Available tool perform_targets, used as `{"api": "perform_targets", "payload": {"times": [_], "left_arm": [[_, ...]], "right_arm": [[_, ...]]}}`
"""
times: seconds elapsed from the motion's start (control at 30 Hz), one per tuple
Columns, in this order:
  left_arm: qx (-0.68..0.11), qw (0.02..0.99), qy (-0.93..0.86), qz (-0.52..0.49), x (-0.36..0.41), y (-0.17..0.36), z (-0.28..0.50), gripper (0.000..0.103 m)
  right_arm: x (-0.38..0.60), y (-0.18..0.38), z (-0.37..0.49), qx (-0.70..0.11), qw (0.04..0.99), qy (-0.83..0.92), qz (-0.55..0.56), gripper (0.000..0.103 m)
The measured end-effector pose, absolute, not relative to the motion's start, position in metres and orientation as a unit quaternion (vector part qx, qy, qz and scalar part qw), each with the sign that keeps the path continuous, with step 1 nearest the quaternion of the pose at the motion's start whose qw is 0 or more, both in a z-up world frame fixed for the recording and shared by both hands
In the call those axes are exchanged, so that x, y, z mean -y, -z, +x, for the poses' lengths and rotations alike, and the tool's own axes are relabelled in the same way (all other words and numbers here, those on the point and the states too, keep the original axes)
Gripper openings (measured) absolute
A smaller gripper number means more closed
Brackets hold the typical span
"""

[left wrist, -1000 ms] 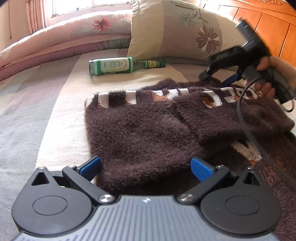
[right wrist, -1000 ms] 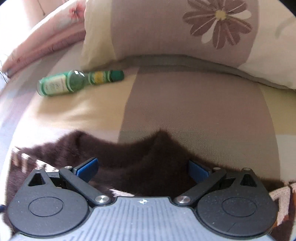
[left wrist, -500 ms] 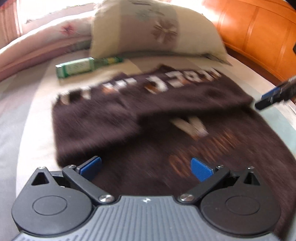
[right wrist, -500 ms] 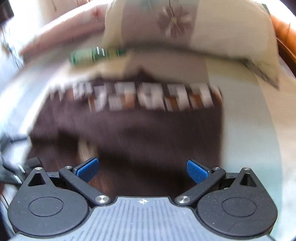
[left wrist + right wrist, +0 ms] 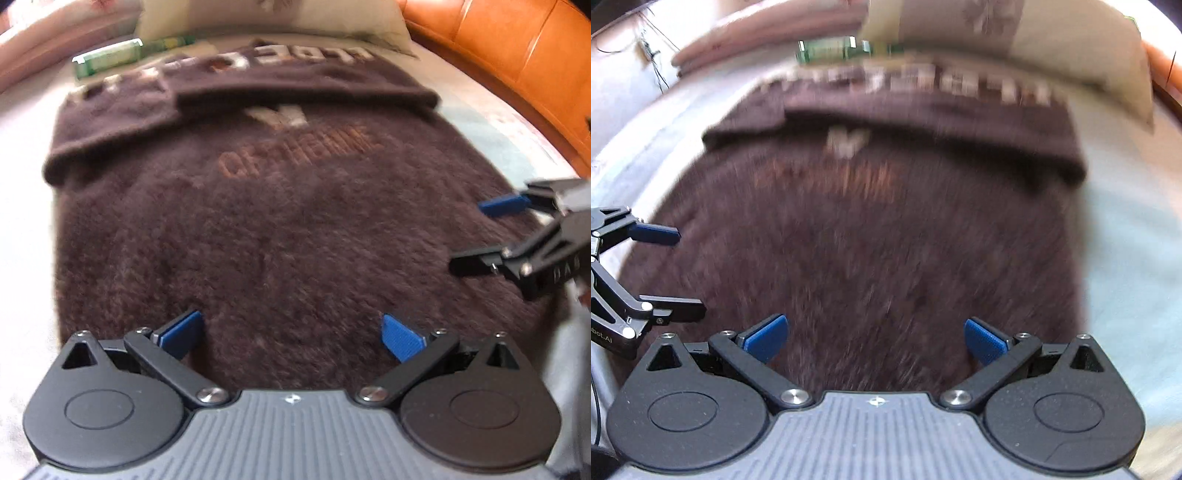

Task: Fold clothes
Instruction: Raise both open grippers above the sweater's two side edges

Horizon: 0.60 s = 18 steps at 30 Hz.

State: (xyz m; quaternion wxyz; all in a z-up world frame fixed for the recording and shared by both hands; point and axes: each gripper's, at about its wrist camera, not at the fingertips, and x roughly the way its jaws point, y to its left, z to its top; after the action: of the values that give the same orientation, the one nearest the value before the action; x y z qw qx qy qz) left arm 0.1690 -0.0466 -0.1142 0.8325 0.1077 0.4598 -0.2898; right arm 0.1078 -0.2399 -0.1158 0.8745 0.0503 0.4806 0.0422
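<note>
Where sleeves cross, sweater [image 5: 280,229] top pillowward [image 5: 273,14], lengthwise from grippers.

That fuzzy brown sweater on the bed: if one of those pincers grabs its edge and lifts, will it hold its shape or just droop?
The sweater will probably droop: its sleeves already lie folded limply across the top. The thick, fuzzy pile suggests the blue pads should grip rather than slip. It looks bulky, so likely a bit heavy for one corner pinch.
</note>
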Motion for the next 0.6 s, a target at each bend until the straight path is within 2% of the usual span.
{"api": "perform_targets", "payload": {"times": [0.6], "left_arm": [[-0.403,0.864,0.282,0.108,0.026,0.119,0.13,0.102]], "right_arm": [[0.241,0.12,0.089,-0.417,0.906,-0.03,0.065,0.103]]}}
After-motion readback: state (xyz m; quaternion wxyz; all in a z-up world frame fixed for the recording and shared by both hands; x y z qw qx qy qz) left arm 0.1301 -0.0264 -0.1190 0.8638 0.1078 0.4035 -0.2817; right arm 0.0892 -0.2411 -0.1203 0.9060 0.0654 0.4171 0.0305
